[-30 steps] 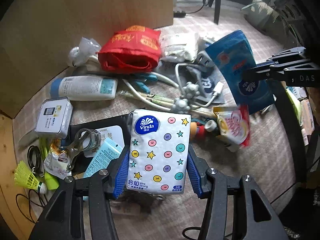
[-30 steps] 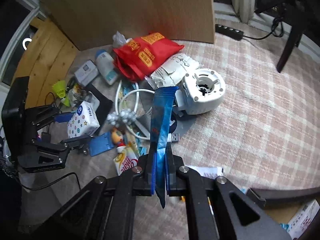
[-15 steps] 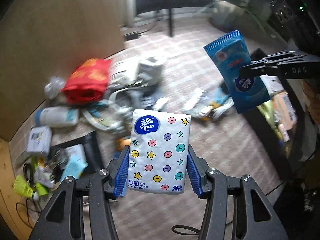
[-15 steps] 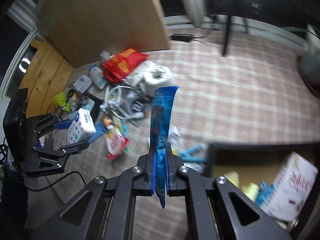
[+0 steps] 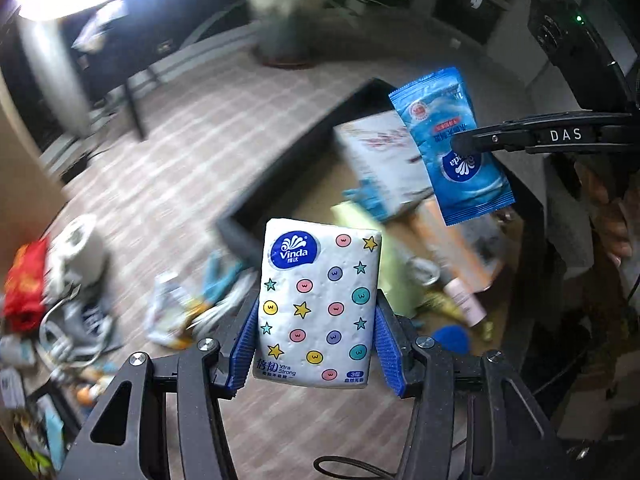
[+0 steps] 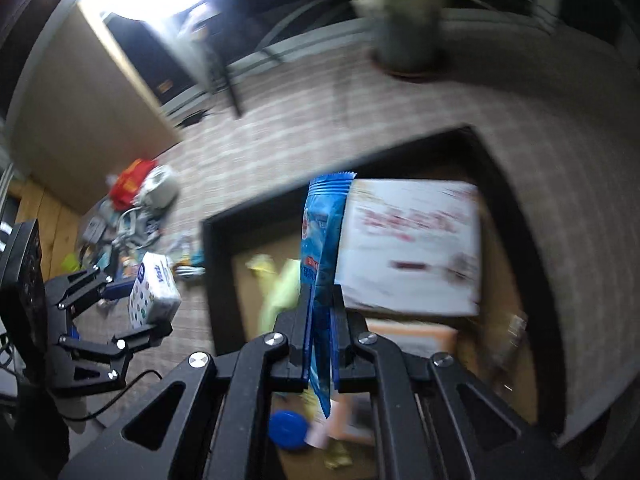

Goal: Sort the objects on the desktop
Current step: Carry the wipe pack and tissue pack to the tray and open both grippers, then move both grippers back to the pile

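My left gripper (image 5: 316, 340) is shut on a white Vinda tissue pack (image 5: 318, 300) printed with dots and stars, held upright between the blue pads. In the right wrist view that pack (image 6: 154, 296) and the left gripper (image 6: 136, 308) hang at the left, just outside the black-rimmed box (image 6: 214, 280). My right gripper (image 6: 322, 316) is shut on a flat blue wipe packet (image 6: 324, 236), seen edge-on above the box. From the left wrist camera, the blue packet (image 5: 452, 152) dangles from the right gripper (image 5: 472, 142) over the box (image 5: 280, 172).
The box holds a white carton (image 6: 408, 248), a yellow-green item (image 6: 280, 292), a blue cap (image 6: 288, 428) and small bottles. The loose pile with a red bag (image 5: 24, 288) and a white round device (image 5: 76, 252) lies at left on the checked surface. A plant pot (image 6: 408, 40) stands beyond.
Both grippers have swung away from the cluttered pile to the right, each keeping its item. The black-rimmed box has come into view under them, and the pile has slid to the left.
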